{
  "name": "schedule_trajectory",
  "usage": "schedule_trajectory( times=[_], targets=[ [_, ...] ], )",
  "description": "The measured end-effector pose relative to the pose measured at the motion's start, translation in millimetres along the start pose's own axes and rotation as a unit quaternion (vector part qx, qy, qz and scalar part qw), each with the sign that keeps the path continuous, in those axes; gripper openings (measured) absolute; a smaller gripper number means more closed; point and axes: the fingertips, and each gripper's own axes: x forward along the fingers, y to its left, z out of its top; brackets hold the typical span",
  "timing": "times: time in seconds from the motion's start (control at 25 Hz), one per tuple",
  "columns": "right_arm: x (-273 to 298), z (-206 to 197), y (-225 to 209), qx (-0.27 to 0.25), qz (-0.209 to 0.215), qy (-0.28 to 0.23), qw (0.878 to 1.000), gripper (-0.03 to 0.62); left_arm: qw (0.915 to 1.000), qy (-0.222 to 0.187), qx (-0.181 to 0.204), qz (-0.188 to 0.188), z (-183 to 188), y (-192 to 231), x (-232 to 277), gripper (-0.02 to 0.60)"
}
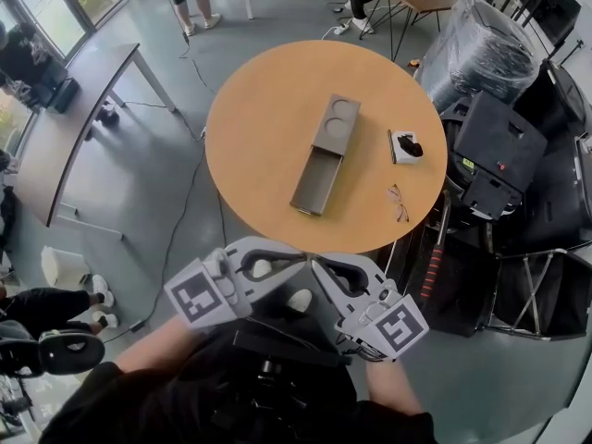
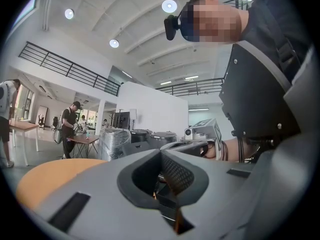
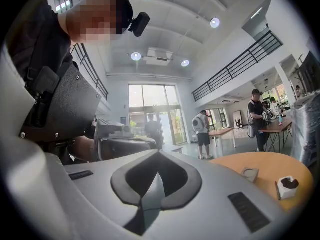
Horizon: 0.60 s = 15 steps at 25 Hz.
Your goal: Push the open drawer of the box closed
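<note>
Head view: the box (image 1: 336, 121) lies mid-tabletop (image 1: 250, 155), its drawer (image 1: 319, 183) pulled out toward the person. Just right of the box sits a white case (image 1: 405, 146), and glasses (image 1: 398, 203) lie right of the drawer's front. Well short of the box, off the tabletop, the left gripper (image 1: 294, 260) and right gripper (image 1: 321, 271) hang tip to tip. Each has its jaws pressed together on nothing.

Bright, even daylight comes from tall windows (image 3: 152, 109) at the far end, helped by round ceiling lights (image 2: 169, 5). The drawer box (image 1: 326, 155) casts only a faint, soft shadow on the worktop (image 1: 268, 146). Both gripper views bend strongly at the edges and darken to black at the corners.
</note>
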Motion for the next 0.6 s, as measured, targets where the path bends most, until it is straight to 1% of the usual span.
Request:
schedule_trajectory(
  times=[0.16, 0.36, 0.52, 0.6],
  targets=[
    [7, -5, -12, 0.005, -0.002, 0.008, 1.000, 0.005, 1.0000, 0.004, -0.001, 0.000, -3, 12, 3, 0.031],
    [22, -12, -30, 0.006, -0.009, 0.019, 1.000, 0.005, 1.0000, 0.003, -0.005, -0.001, -9, 36, 5, 0.031],
    [36, -21, -44, 0.013, -0.019, 0.028, 0.999, 0.005, 0.9999, 0.000, -0.008, -0.009, -16, 57, 4, 0.031],
    [45, -30, -54, 0.019, -0.024, 0.035, 0.999, 0.005, 0.9999, -0.006, -0.003, -0.014, -21, 70, 5, 0.031]
  ],
)
